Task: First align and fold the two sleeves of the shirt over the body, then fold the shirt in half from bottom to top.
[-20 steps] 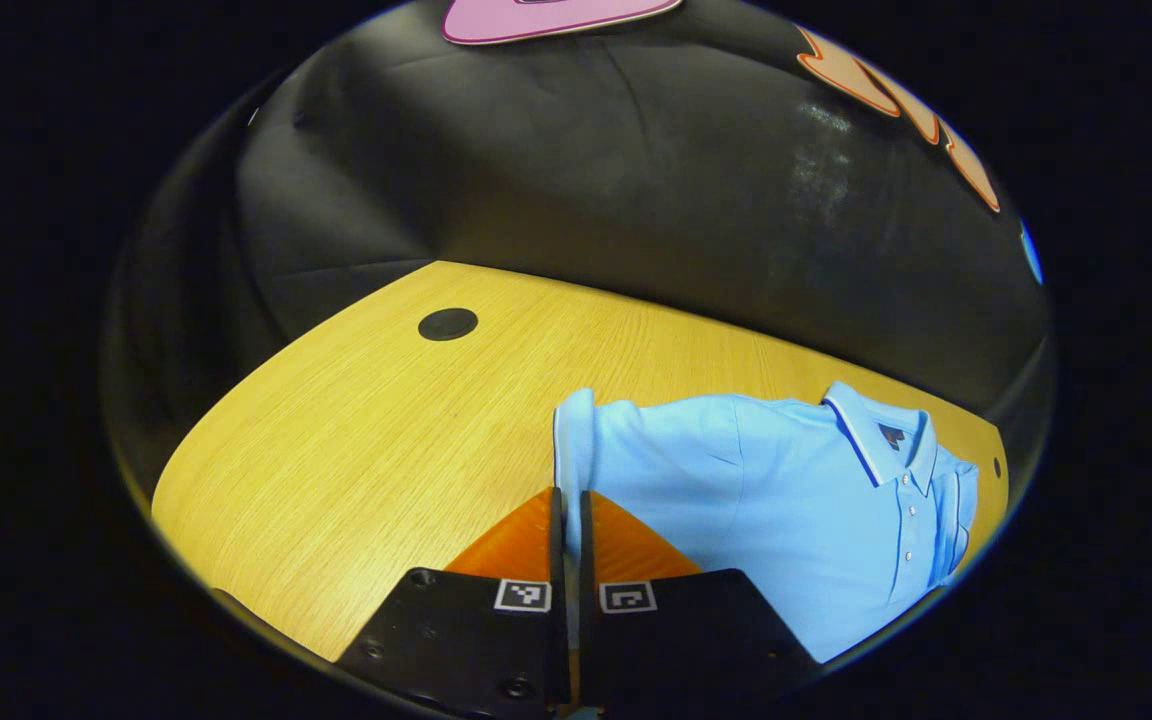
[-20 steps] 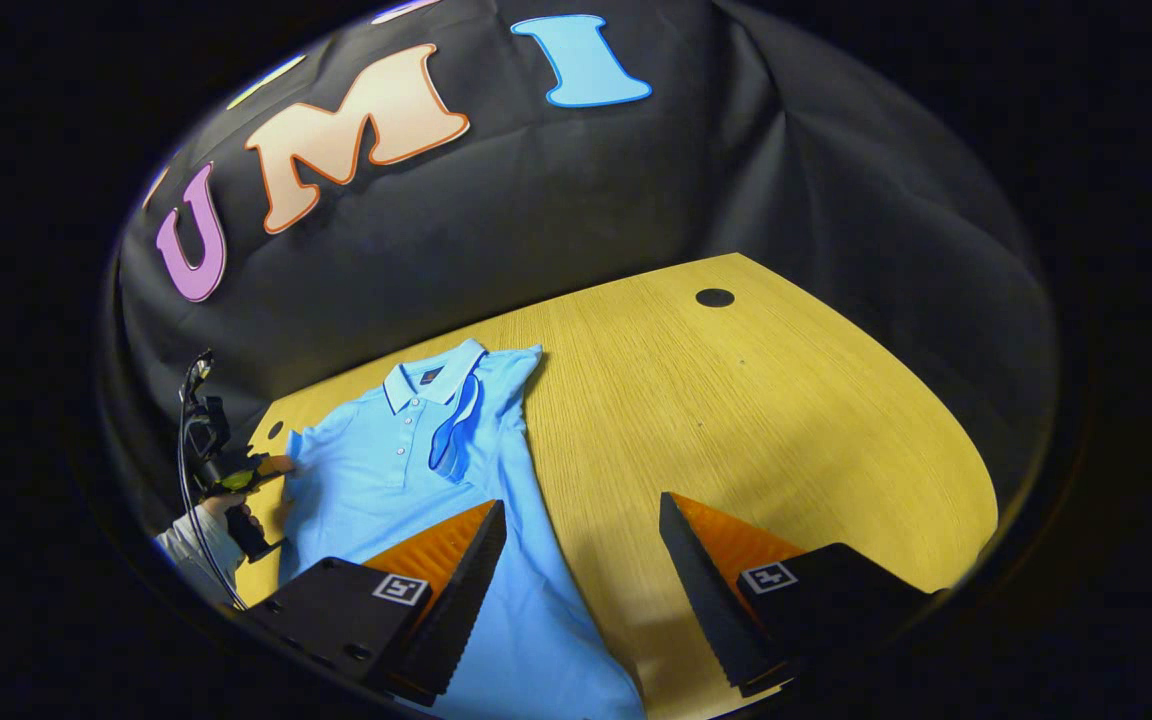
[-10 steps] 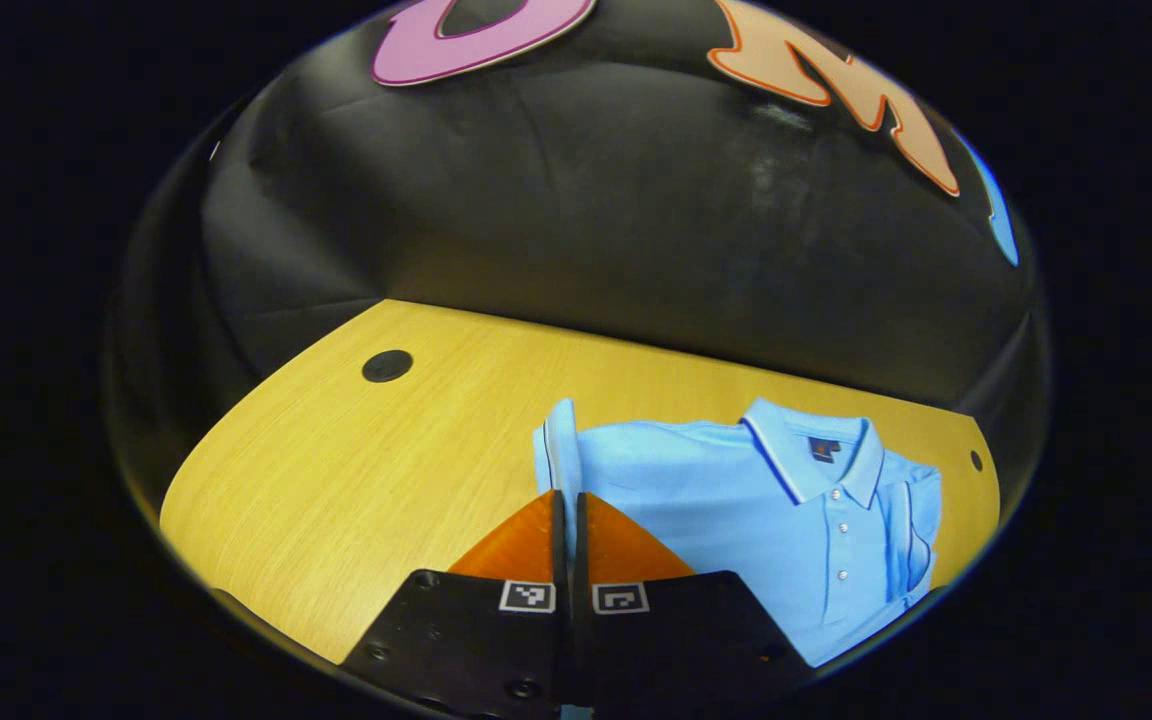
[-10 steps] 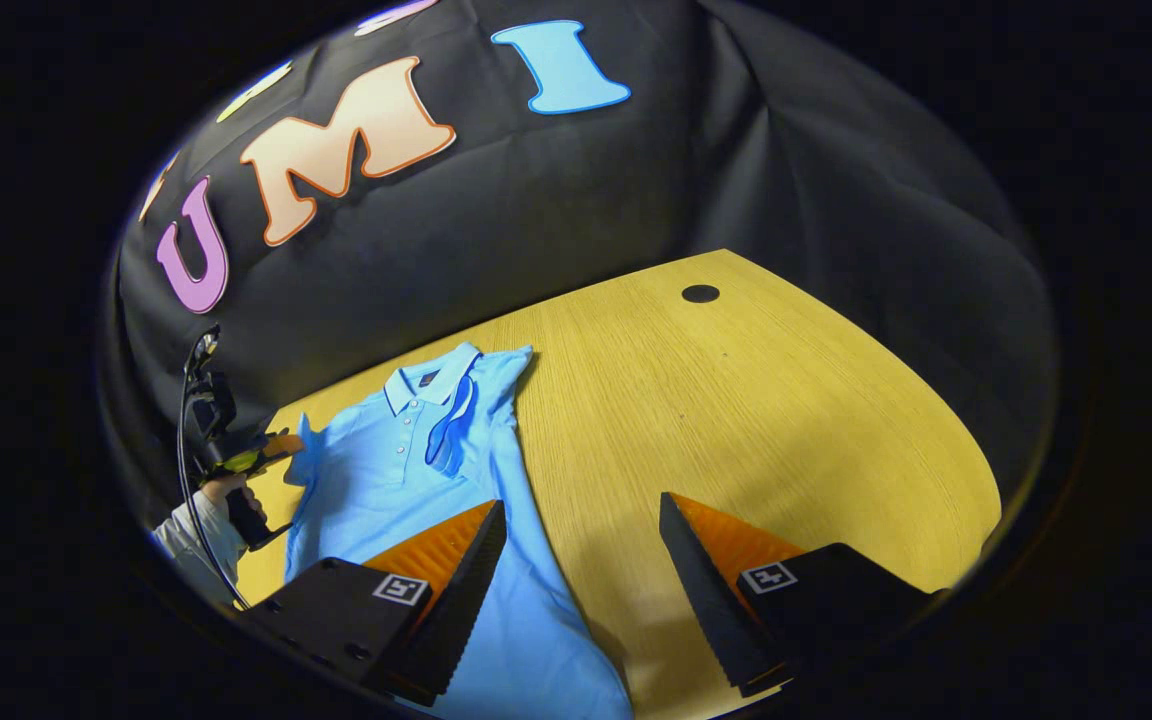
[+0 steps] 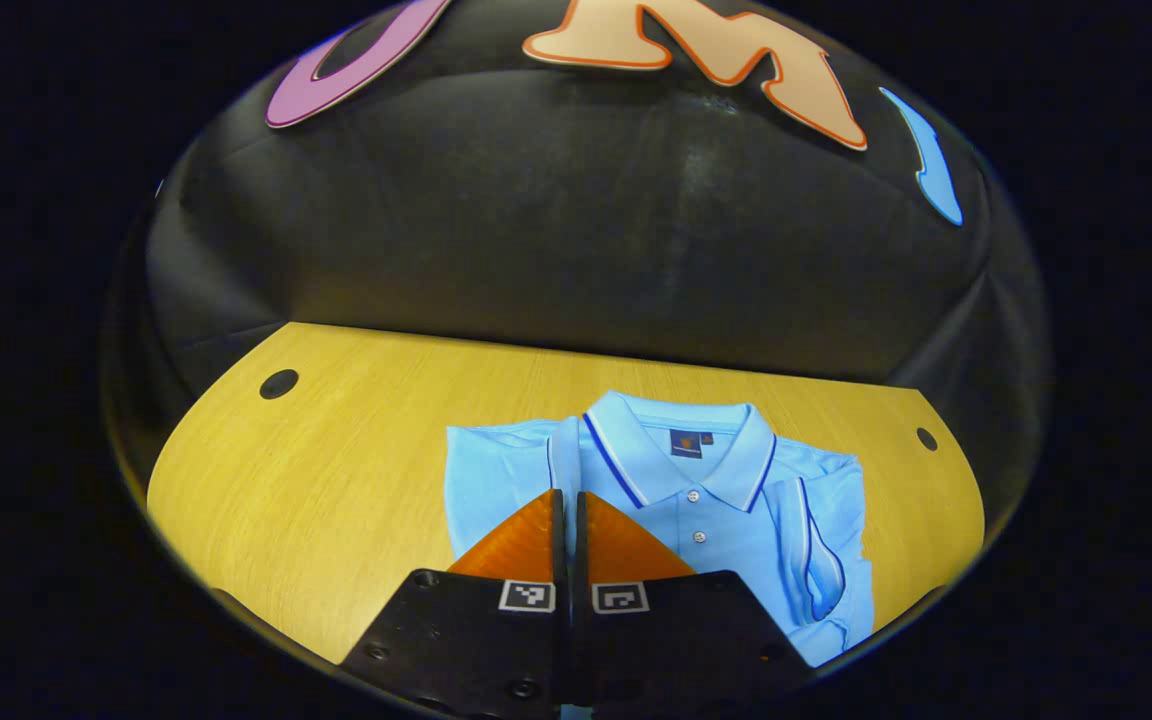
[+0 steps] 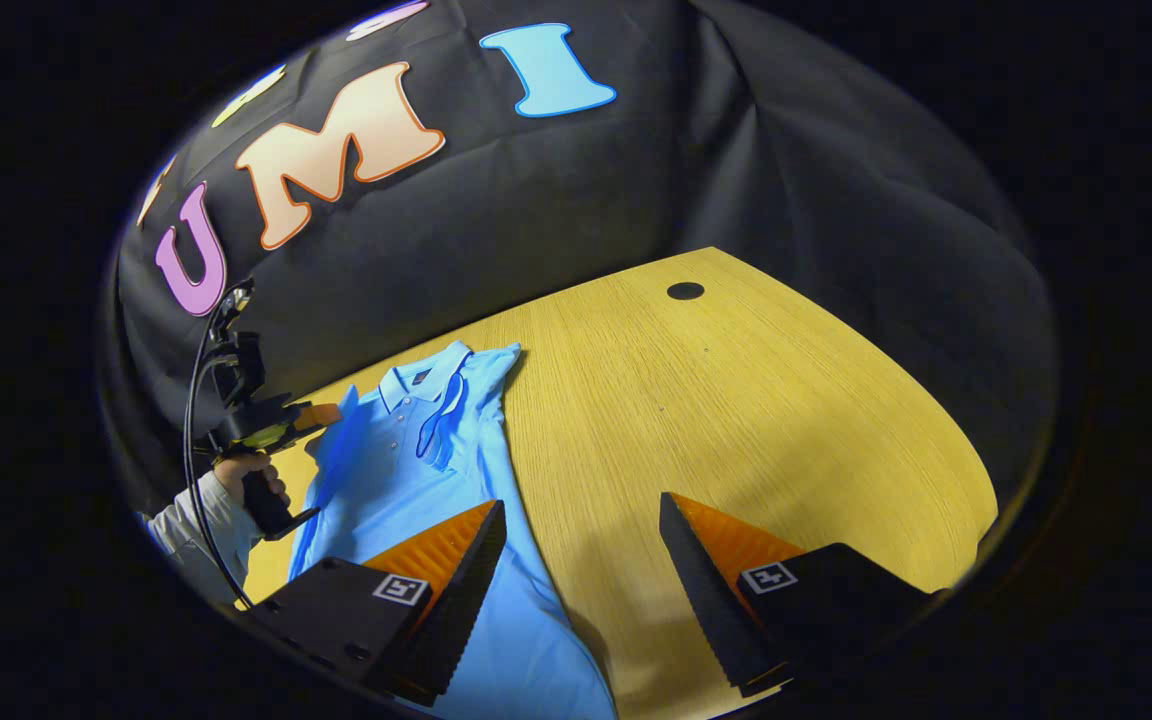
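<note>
Light-blue polo shirt [image 5: 696, 510] lies on the wooden surface [image 6: 756, 400]; left gripper [image 5: 568, 500] clamps its sleeve [image 5: 562, 462], right gripper [image 6: 581, 530] gapes apart.

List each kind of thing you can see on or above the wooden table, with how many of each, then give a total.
Light blue polo shirt: 1
Hand-held grippers: 2, the left hand-held gripper and the right hand-held gripper
Dark round holes in the table: 2
Total: 5
</note>
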`<state>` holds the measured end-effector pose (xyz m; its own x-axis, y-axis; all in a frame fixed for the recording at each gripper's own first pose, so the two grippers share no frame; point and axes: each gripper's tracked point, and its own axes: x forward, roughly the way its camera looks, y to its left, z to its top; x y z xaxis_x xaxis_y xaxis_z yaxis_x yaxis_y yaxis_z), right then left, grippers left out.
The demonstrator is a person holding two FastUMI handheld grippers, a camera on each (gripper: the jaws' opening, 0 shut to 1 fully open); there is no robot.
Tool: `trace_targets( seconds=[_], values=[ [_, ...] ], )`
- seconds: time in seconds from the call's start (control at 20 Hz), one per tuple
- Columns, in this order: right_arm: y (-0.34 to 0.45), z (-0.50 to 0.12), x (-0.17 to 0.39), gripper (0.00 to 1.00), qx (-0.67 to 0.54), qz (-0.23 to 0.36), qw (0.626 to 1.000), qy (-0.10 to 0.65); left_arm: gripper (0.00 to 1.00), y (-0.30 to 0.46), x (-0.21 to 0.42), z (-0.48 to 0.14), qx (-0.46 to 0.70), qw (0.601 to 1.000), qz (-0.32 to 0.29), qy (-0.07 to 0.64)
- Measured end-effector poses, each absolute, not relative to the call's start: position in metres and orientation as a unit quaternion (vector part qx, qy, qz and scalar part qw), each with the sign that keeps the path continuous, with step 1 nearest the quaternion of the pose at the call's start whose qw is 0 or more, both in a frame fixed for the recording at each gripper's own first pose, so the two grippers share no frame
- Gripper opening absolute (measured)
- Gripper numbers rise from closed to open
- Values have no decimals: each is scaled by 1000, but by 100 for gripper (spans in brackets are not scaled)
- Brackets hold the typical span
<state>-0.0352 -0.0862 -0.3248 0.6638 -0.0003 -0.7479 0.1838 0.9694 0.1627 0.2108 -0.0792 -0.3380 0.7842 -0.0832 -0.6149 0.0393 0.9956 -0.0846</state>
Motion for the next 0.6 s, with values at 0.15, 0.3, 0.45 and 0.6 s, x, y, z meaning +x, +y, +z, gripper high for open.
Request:
trace_targets(
  seconds=[0.15,0.3,0.45,0.6],
  values=[
    [-86,-325,-35,97,116,-49,904,409,0,-92,208,-345,-16,942,-35,333],
    [-83,-322,-32,97,127,-46,903,407,1,-107,205,-340,-45,943,-55,325],
    [-78,-313,-30,97,131,-32,910,393,64,-117,193,-309,-64,950,-85,295],
    [-77,-300,-29,97,117,-16,920,373,96,-112,170,-278,-40,961,-91,258]
  ],
)
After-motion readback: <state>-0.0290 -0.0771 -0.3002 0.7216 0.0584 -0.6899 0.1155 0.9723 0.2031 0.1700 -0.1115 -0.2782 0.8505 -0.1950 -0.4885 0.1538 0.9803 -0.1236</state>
